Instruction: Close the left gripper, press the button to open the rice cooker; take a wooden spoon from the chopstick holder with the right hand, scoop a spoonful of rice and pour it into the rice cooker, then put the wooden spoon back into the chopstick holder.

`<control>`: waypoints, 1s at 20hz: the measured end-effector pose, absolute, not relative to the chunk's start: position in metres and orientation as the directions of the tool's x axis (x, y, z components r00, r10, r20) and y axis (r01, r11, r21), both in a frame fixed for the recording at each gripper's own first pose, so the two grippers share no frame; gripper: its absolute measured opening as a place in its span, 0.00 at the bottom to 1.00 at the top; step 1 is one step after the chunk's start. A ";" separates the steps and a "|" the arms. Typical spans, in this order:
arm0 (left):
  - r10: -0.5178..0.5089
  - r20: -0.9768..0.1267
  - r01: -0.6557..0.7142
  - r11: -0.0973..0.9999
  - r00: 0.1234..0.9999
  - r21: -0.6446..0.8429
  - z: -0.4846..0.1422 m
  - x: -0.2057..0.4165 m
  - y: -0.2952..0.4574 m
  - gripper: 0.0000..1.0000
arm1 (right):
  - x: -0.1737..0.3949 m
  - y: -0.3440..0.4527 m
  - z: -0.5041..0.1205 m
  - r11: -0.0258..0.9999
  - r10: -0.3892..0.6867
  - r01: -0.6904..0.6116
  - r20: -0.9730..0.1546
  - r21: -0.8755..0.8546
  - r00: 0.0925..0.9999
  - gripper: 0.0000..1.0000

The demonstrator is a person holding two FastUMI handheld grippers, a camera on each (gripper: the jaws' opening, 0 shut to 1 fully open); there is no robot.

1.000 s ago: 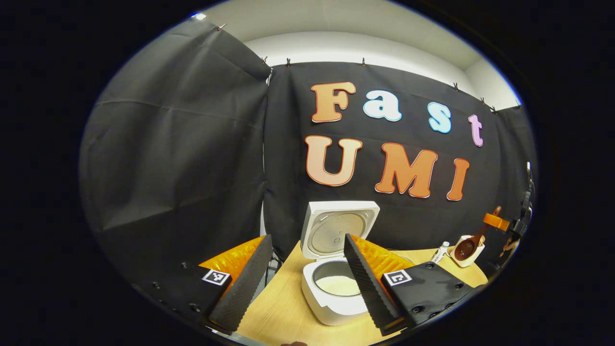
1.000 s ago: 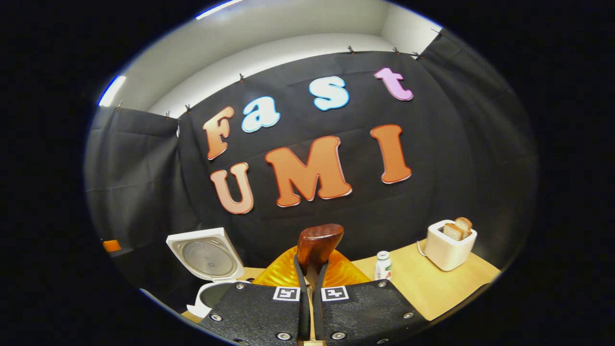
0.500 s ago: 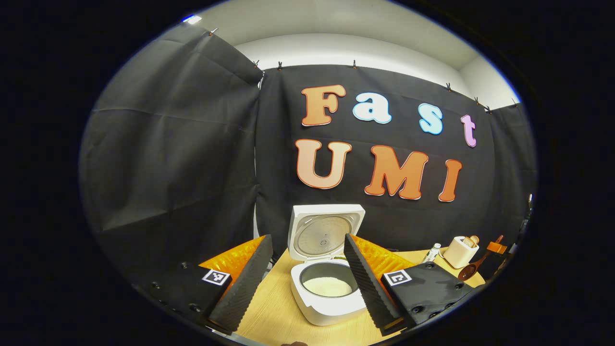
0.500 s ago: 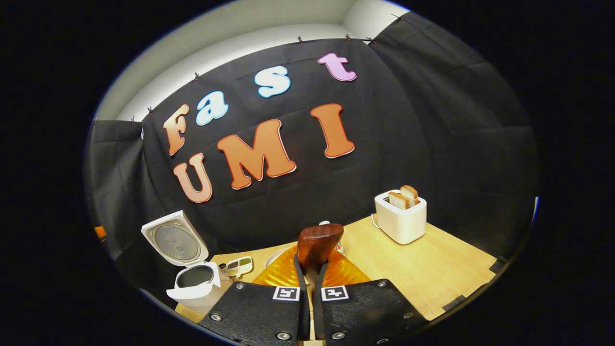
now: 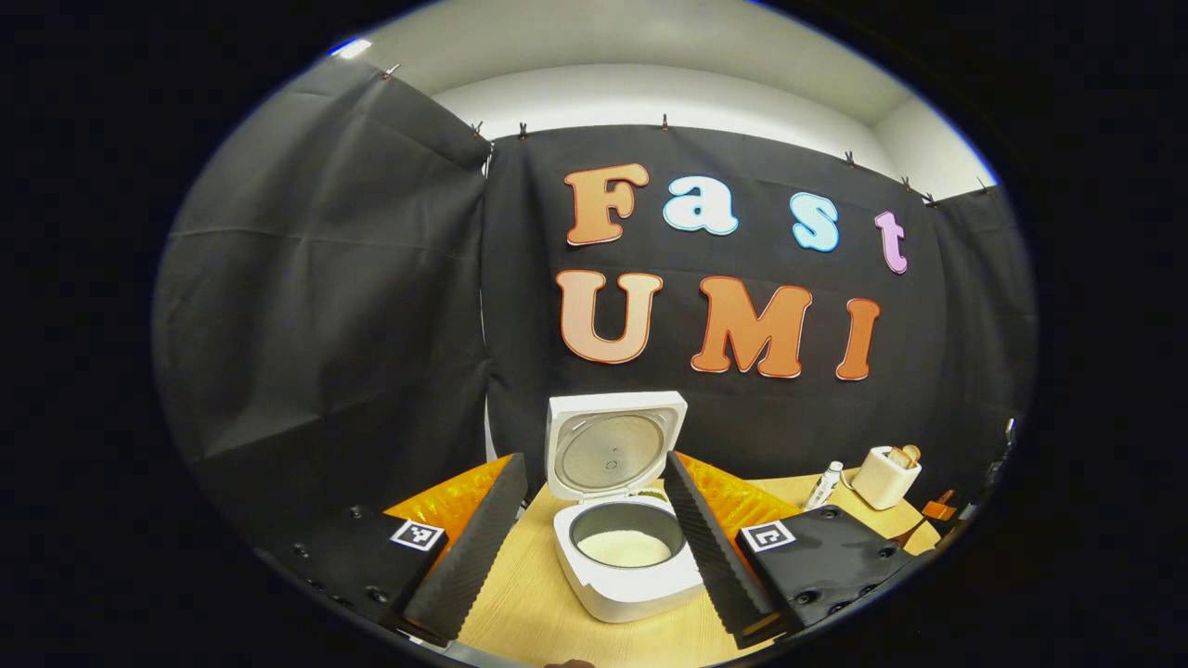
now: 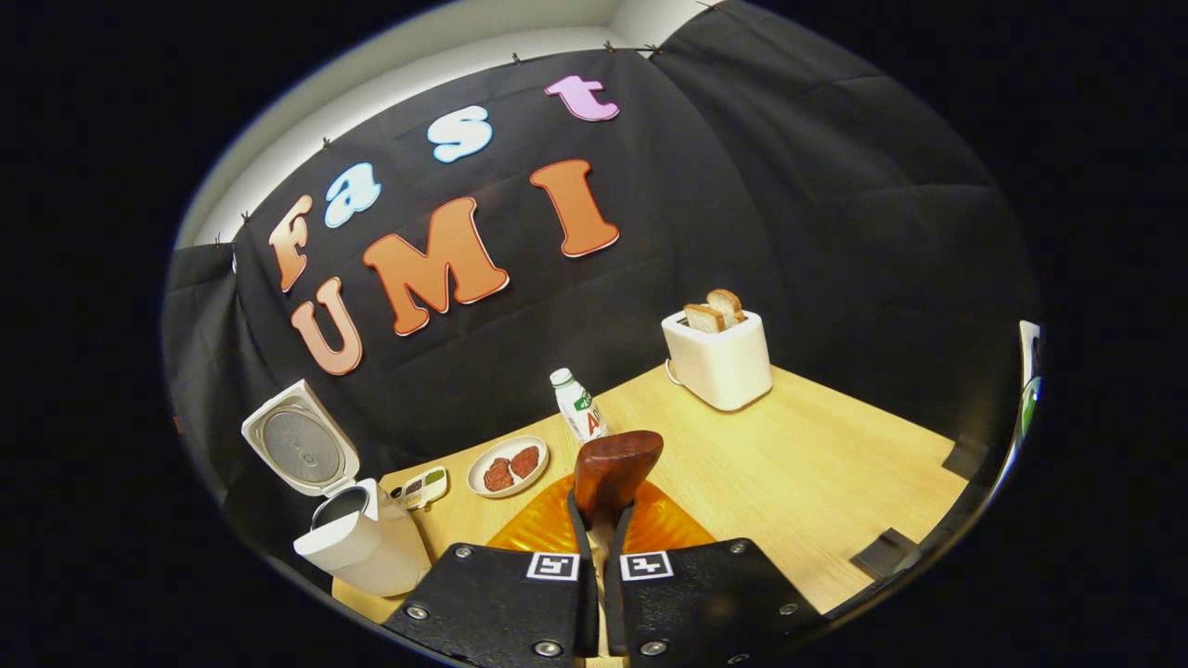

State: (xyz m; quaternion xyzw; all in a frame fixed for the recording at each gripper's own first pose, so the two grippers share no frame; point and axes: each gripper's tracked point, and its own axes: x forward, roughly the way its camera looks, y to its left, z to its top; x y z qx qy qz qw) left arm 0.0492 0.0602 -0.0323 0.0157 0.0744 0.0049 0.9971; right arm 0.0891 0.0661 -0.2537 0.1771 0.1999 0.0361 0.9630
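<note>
Swinging right and tipping down, the right gripper (image 6: 599, 594) now looks over more table (image 6: 817, 473) than a second ago: the toaster (image 6: 719, 362) has climbed in its view, and a bottle (image 6: 580, 408), a plate (image 6: 508, 467) and a small tray (image 6: 422, 487) have come into sight, while the cooker (image 6: 357, 547) has slid toward the lower left edge. Its fingers are pressed together on the spoon (image 6: 613, 468), gripping the handle low down so the dark bowl end stands up just above the fingertips. From the left gripper view the cooker has drifted a little lower and left; its lid is up and pale rice lies in the pot (image 5: 624, 547). The left gripper (image 5: 594, 538) hangs in front of it with its jaws wide apart, holding nothing. The chopstick holder is not something I can pick out, so where the spoon must go back is unclear from here. As for handling, the spoon looks stiff, light and smoothly finished, so it could twist or slip between the pads if tilted fast; a grip on the handle well below the bowl, as now, seems right, and keeping the bowl level would matter whenever it is loaded. Whether it carries rice now cannot be told, since only the bowl's back shows.
</note>
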 end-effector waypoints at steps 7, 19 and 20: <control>0.017 -0.161 -0.011 0.999 0.987 0.039 -0.033 0.043 0.051 1.00 | 0.089 0.064 -0.293 0.928 0.140 0.027 -0.416 0.371 0.898 0.06; 0.001 -0.137 0.002 1.000 0.991 0.022 -0.022 0.052 0.036 1.00 | 0.084 0.020 -0.298 0.977 0.015 0.088 -0.478 0.193 0.878 0.93; -0.003 -0.135 0.005 1.000 0.991 0.016 -0.020 0.055 0.035 1.00 | 0.084 0.013 -0.291 0.983 -0.007 0.093 -0.469 0.159 0.883 0.95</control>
